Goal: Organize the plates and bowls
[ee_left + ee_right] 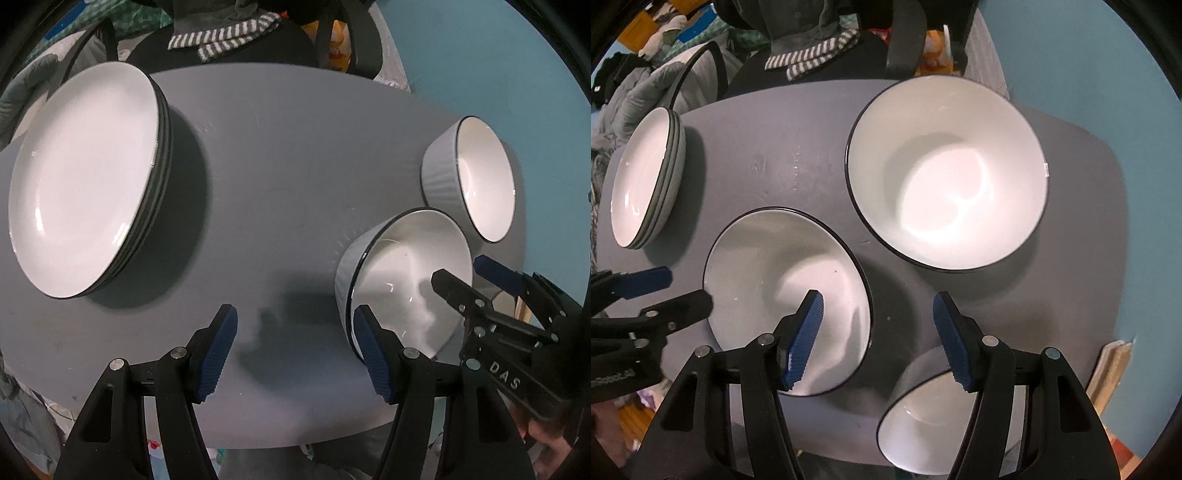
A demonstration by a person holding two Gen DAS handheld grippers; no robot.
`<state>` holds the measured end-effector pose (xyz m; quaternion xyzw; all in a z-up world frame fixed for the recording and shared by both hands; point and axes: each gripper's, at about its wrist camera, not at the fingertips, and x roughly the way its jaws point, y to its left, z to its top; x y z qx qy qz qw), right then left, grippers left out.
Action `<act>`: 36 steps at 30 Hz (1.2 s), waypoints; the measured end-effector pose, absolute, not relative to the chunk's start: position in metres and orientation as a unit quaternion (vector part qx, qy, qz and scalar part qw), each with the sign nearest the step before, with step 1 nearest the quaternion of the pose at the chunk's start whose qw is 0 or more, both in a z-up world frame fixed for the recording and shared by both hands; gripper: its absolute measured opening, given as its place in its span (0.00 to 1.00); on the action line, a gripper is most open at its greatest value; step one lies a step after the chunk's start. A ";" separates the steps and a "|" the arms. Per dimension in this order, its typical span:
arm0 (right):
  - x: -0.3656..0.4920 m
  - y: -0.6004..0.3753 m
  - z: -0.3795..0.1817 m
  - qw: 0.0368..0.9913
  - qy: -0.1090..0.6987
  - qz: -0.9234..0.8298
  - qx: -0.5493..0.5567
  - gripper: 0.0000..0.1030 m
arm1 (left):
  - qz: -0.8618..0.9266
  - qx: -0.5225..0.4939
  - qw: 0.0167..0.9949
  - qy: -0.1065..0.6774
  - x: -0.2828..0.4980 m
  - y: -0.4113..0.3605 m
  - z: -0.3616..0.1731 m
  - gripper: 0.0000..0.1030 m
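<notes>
A stack of white dark-rimmed plates (85,177) (642,177) sits at the left of the grey table (277,147). Two ribbed grey bowls, white inside, stand at the right: a near bowl (402,266) (768,266) and a far bowl (484,173) (945,173). A third bowl (916,424) shows low in the right wrist view, below the table edge. My left gripper (295,347) (676,293) is open over bare table, its right finger at the near bowl's left rim. My right gripper (877,332) (467,273) is open and straddles that bowl's right rim, one finger inside.
A dark chair with a striped cloth (221,38) stands behind the table's far edge. Blue floor (498,55) lies to the right. Piled clothes (635,92) are at the far left, and stacked books or papers (1108,369) lie low on the right.
</notes>
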<state>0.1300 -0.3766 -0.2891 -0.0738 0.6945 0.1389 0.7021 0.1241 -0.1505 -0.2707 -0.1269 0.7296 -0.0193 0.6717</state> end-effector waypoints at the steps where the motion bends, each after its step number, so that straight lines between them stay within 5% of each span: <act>1: 0.130 -0.376 -0.292 0.700 0.697 0.140 -0.074 0.61 | -0.019 -0.128 0.670 0.731 0.126 -0.151 -0.272 0.65; 7: 0.129 -0.375 -0.300 0.693 0.703 0.145 -0.071 0.59 | -0.012 -0.134 0.657 0.742 0.122 -0.152 -0.286 0.65; 14: 0.126 -0.373 -0.308 0.686 0.711 0.144 -0.063 0.42 | -0.007 -0.138 0.648 0.749 0.125 -0.157 -0.298 0.65; 25: 0.128 -0.372 -0.310 0.677 0.718 0.150 -0.057 0.13 | -0.015 -0.146 0.643 0.751 0.125 -0.162 -0.300 0.35; 36: 0.121 -0.370 -0.312 0.678 0.717 0.153 -0.052 0.09 | -0.052 -0.134 0.648 0.748 0.124 -0.173 -0.297 0.11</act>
